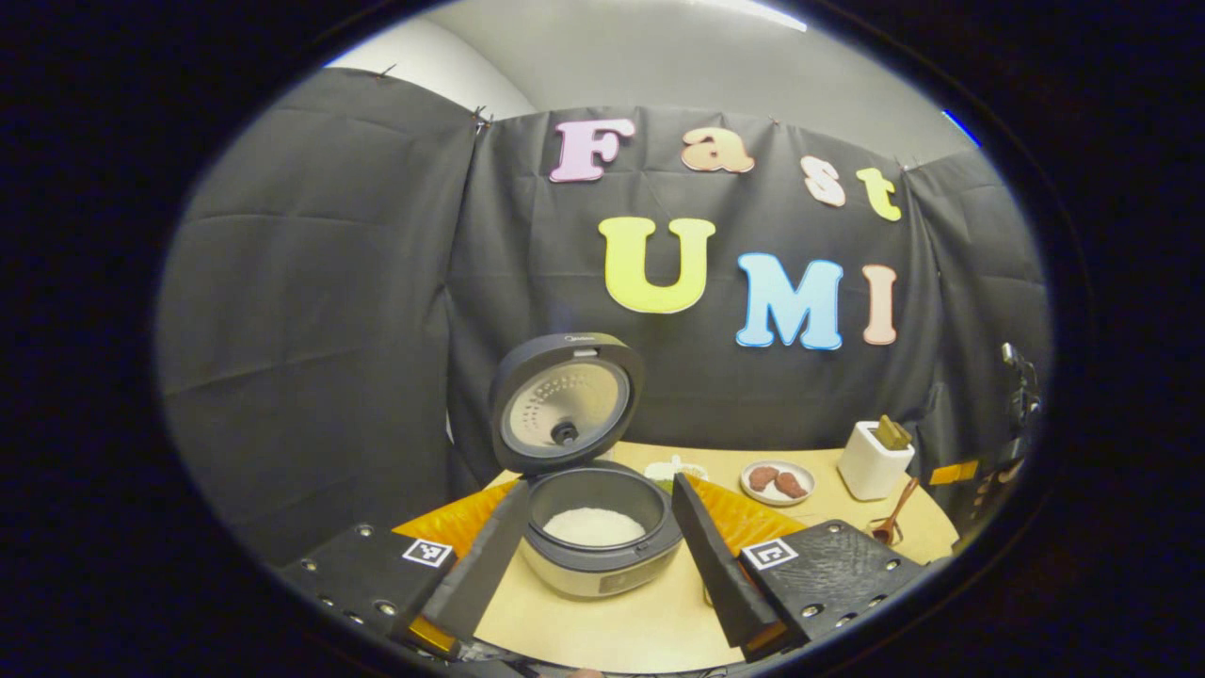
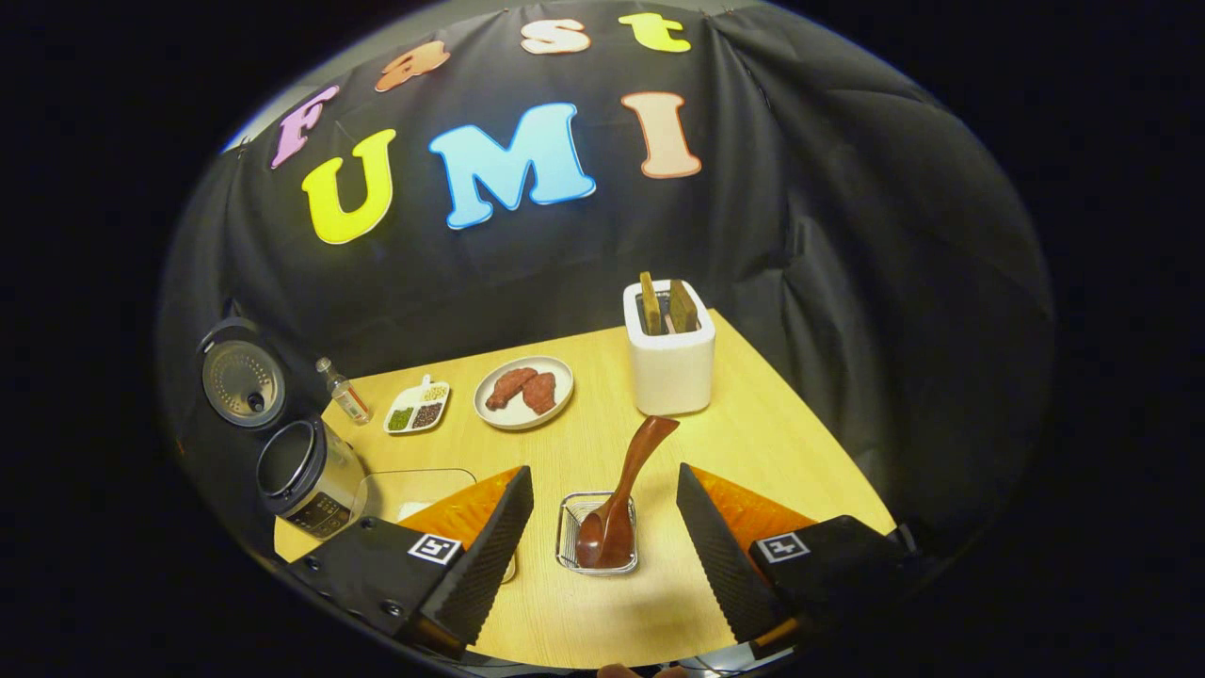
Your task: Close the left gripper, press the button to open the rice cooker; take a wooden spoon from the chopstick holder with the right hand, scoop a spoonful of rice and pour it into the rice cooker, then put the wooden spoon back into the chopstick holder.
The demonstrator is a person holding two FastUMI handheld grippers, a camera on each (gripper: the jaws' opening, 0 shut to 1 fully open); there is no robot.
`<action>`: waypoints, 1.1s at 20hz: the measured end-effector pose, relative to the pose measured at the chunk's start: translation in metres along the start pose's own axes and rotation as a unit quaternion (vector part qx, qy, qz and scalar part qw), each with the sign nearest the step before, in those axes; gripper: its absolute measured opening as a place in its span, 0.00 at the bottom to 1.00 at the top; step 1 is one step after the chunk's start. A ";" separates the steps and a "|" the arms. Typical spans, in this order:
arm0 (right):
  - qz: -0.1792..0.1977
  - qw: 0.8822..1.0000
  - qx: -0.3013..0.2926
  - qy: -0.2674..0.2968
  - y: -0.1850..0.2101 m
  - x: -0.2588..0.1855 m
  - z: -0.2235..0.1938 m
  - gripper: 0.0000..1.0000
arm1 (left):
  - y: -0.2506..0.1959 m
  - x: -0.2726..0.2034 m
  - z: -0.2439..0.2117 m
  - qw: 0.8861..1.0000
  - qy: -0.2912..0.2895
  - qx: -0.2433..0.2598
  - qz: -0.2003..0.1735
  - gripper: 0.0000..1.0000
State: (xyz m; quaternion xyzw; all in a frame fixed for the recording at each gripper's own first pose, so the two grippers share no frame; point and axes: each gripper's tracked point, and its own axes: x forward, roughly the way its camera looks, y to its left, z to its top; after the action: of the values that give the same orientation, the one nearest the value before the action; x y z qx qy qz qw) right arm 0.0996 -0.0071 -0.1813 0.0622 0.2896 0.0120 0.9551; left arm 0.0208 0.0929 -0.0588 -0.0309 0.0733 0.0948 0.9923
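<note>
- Left gripper (image 1: 595, 537) gapes wide before the rice cooker (image 1: 602, 541), lid up, rice inside
- Right gripper (image 2: 602, 527) gapes over the wooden spoon (image 2: 621, 499) in its chopstick holder (image 2: 597, 533)

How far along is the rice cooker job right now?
The rice cooker lid stands open, with rice in the pot. The wooden spoon sits in the wire holder, between the open right gripper fingers. Both grippers hold nothing. I cannot tell whether scooping is finished or pending.
</note>
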 end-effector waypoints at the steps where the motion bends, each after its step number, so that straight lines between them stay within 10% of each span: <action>1: 0.001 1.000 0.005 0.018 -0.005 0.015 -0.007 0.98 | -0.002 -0.001 -0.004 1.000 0.007 0.001 0.009 0.96; 15: 0.073 0.985 0.078 0.133 -0.021 0.147 -0.031 0.96 | -0.073 -0.030 -0.069 0.990 0.110 -0.018 0.092 0.92; 17: 0.084 0.983 0.080 0.141 -0.017 0.152 -0.034 0.76 | -0.086 -0.029 -0.070 0.989 0.111 -0.016 0.091 0.92; 19: 0.090 0.980 0.094 0.148 -0.012 0.154 -0.034 0.36 | -0.095 -0.031 -0.069 0.990 0.109 -0.011 0.089 0.96; 22: 0.091 0.979 0.118 0.135 -0.009 0.147 -0.026 0.24 | -0.105 -0.031 -0.075 0.990 0.114 -0.005 0.079 0.95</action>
State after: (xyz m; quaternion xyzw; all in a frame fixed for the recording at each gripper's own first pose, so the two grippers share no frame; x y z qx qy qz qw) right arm 0.2072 -0.0048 -0.2850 0.1988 0.4085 0.0729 0.8879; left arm 0.0003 -0.0213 -0.1234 -0.0411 0.1876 0.1688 0.9668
